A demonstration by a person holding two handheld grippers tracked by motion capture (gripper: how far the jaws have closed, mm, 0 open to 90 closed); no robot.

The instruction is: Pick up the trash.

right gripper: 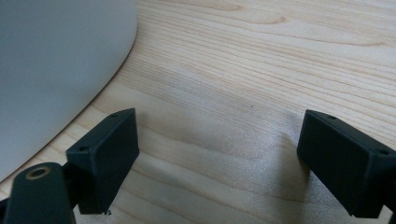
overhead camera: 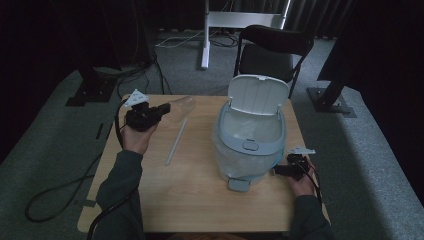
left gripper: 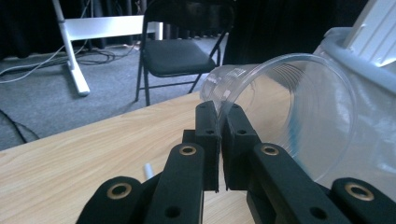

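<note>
The left gripper (left gripper: 218, 122) pinches the cup (left gripper: 285, 112) by its wall above the table's (overhead camera: 200, 200) far left, bin (overhead camera: 248, 131) open to its right, right gripper (right gripper: 219, 158) resting wide; next, carry it over the bin

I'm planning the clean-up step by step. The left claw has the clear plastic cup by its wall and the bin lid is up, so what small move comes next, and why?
Probably carry the clear plastic cup sideways toward the pale blue lidded bin. The left claw is shut on the cup's wall, the bin's white lid stands open, and the right claw rests open beside the bin, so nothing blocks the drop.
</note>
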